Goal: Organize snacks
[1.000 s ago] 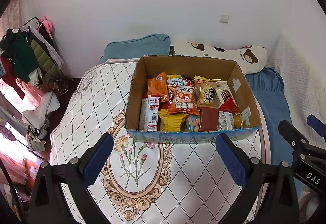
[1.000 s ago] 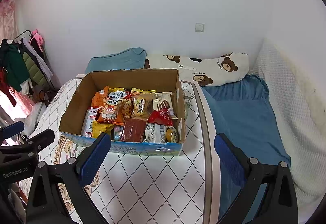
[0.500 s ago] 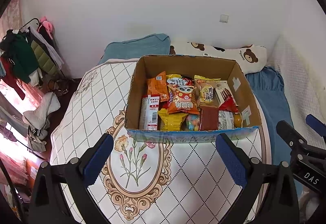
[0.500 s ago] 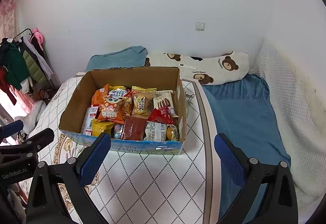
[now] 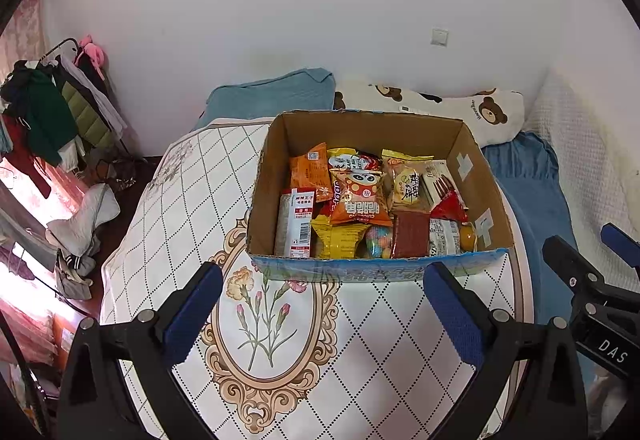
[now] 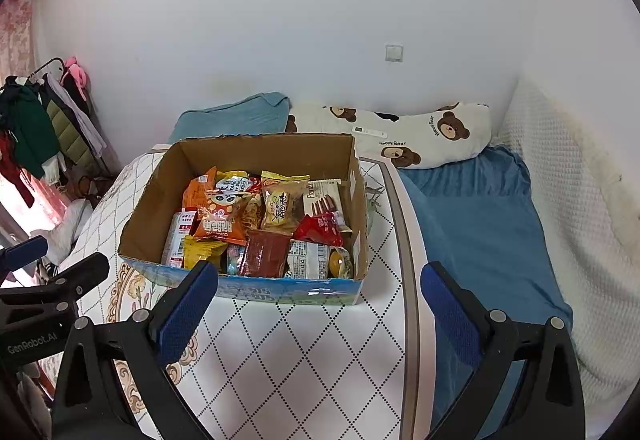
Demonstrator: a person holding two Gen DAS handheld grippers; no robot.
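Little has changed over the last second: in the left wrist view the cardboard box sits as it did, and in the right wrist view it has slid only slightly lower and nearer, so the right gripper has eased a touch toward it. No packet has shifted. For the task that means no transfer is under way at this instant.

Left gripper: jaws spread wide, nothing between them, hanging just short of the box's near wall. Right gripper: likewise wide apart and empty, off the box's near right corner.

Snacks all lie inside the box, packed toward its near wall and right side; the far-left floor of the box is bare. None shows on the tablecloth around the box.

Count, as far as overlap allows:
- one box
- two grippers
- about a dozen packets, among them one white-and-red sachet at the box's near left, one dark red bar against the near wall, one red wrapper to its right, one round yellow piece in the near right corner.

Packets gathered in the box fit either a finished sort or a stock waiting to be sorted out; the views do not settle which.
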